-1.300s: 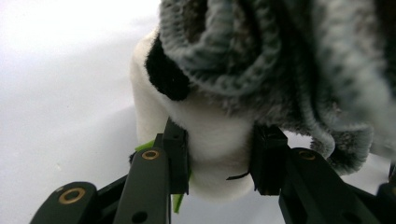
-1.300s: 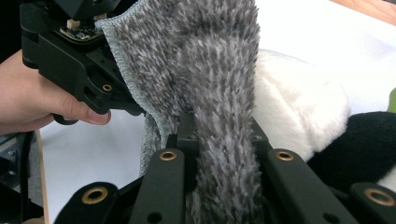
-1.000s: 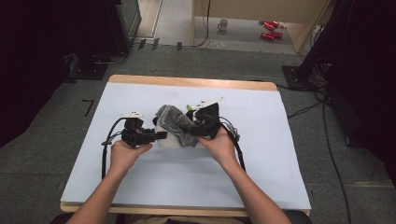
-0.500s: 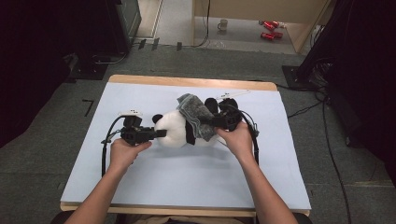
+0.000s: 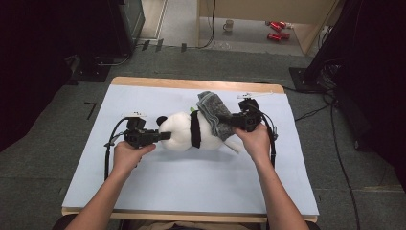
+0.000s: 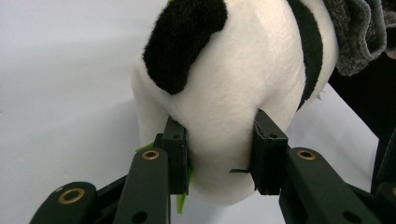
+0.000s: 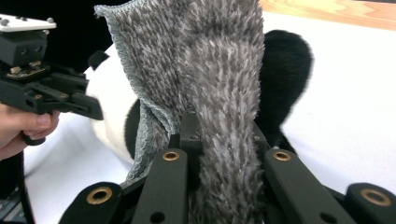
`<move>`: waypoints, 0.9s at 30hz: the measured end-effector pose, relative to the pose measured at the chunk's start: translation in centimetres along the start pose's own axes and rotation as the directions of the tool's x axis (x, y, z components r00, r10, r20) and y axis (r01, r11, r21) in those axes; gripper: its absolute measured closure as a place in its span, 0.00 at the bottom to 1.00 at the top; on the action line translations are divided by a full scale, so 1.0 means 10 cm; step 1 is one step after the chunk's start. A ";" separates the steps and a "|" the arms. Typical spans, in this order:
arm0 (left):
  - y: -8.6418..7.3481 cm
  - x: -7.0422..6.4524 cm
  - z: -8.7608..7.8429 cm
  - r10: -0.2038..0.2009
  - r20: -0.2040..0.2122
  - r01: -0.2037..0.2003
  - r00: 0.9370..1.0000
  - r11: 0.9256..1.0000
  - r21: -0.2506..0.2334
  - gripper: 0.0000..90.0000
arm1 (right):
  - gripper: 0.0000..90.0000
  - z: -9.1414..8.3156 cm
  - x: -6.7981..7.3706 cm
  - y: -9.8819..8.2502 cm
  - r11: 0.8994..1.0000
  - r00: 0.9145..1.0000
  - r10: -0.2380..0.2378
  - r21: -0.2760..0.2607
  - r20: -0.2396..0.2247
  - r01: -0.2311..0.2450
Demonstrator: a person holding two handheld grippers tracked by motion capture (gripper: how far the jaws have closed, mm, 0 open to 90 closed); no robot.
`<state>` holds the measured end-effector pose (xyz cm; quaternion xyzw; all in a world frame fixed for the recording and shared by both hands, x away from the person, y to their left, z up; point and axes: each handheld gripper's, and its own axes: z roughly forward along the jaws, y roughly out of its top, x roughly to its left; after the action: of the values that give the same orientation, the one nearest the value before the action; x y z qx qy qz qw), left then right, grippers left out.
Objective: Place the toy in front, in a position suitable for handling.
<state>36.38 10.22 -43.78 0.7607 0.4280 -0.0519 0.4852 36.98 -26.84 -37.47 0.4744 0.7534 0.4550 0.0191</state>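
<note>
- The plush panda (image 5: pixel 184 132) is laid on its side near the middle of the pale surface (image 5: pixel 191 187), its long axis running left to right across the high view.
- Its round white end is pointed toward the left tongs (image 5: pixel 165 136), whose jaws are closed on that end, the plush bulging between the pads.
- A grey towel (image 5: pixel 215 112) is draped over the panda's right end.
- The right tongs (image 5: pixel 230 122) are clamped shut on the towel's folded pile.
</note>
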 end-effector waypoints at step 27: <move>-0.04 -0.20 0.03 0.023 -0.053 -0.025 0.998 0.999 -0.031 0.71 | 0.87 0.33 0.93 0.16 0.982 0.971 -0.184 0.021 -0.150 0.189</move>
<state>34.99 8.88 -43.20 0.7590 0.4323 -0.0191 0.4864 34.48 -17.60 -34.55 0.3668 0.8019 0.4717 -0.0023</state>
